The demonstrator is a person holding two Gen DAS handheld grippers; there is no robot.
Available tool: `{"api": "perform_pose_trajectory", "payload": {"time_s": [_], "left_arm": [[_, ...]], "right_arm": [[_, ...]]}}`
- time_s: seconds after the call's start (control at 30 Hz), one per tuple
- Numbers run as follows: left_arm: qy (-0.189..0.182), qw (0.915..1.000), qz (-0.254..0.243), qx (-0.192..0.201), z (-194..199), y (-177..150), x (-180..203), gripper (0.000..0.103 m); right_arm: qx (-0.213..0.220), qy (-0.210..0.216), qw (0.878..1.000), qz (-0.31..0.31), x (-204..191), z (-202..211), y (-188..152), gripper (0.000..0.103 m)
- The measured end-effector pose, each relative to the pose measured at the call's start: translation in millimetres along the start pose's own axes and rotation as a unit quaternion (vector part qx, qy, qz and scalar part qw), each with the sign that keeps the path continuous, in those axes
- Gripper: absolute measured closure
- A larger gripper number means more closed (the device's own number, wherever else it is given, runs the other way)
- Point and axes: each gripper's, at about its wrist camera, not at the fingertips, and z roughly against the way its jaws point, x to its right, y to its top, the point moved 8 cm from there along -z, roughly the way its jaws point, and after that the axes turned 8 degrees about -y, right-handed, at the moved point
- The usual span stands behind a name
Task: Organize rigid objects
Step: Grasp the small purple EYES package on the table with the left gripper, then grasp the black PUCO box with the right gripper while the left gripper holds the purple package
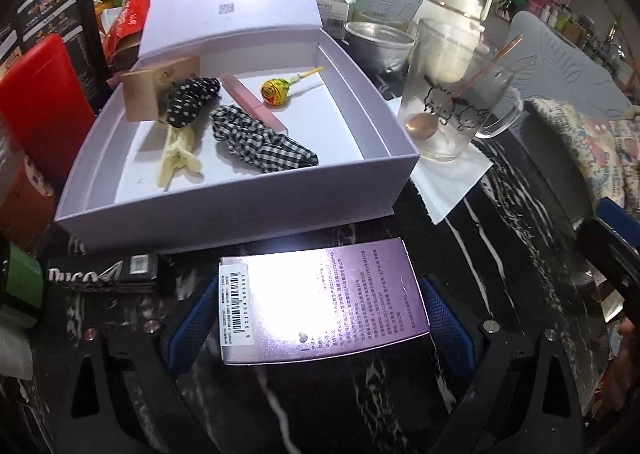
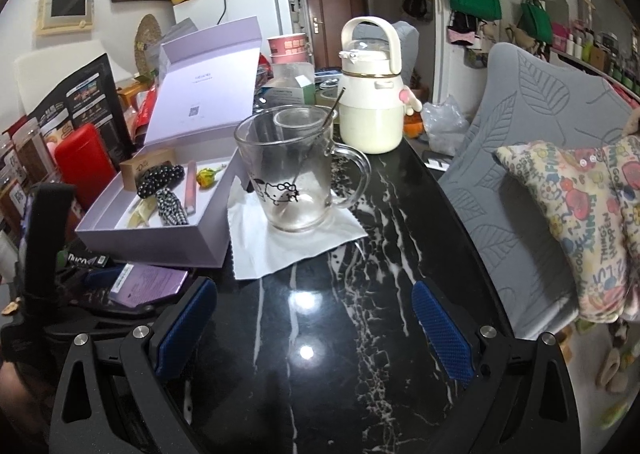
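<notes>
My left gripper [image 1: 316,318] is shut on a shiny purple carton [image 1: 324,302] with a barcode label, held just in front of the open lilac gift box [image 1: 248,210]. The carton also shows in the right wrist view [image 2: 148,282], between the left gripper's blue pads. Inside the gift box lie a lollipop [image 1: 276,92], a pink stick [image 1: 252,102], two black-and-white scrunchies [image 1: 264,142], a brown card [image 1: 156,88] and a pale flower stem [image 1: 176,158]. My right gripper [image 2: 316,330] is open and empty over the black marble table [image 2: 360,274].
A glass Hello Kitty mug [image 2: 296,178] with a spoon stands on a white napkin [image 2: 296,242] right of the box. A cream jug [image 2: 372,94] stands behind it. A red case [image 1: 44,110] and packets crowd the left. A grey chair [image 2: 532,182] holds a patterned cushion [image 2: 576,222].
</notes>
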Motion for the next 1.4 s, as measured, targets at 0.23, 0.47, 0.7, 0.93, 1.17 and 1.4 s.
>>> {"api": "perform_pose_trajectory", "payload": {"time_s": [0.23, 0.47, 0.7, 0.93, 1.17, 1.4], "left_arm": [[0.026, 0.9992, 0.019, 0.023, 44.9, -14.0, -30.4, 0.005], [0.064, 0.9950, 0.069, 0.036, 76.2, -37.7, -81.8, 0.005], [0.089, 0.9895, 0.104, 0.046, 95.0, -57.0, -123.2, 0.005], [0.097, 0.9845, 0.138, 0.048, 103.1, -73.4, -158.0, 0.005], [0.091, 0.9830, 0.154, 0.042, 102.5, -82.1, -175.7, 0.005], [0.084, 0.9824, 0.161, 0.043, 104.1, -85.2, -182.9, 0.005]], "right_arm": [[0.002, 0.032, 0.999, 0.013, -25.9, 0.7, 3.4, 0.003], [-0.005, 0.077, 0.996, 0.051, -76.2, -3.9, 1.6, 0.003], [-0.010, 0.131, 0.987, 0.092, -137.7, -6.1, -2.3, 0.003], [-0.023, 0.188, 0.974, 0.126, -193.1, -18.2, -8.0, 0.007], [-0.038, 0.234, 0.957, 0.169, -240.0, -43.6, -10.2, 0.019], [-0.078, 0.280, 0.936, 0.197, -275.1, -68.9, -23.6, 0.032]]}}
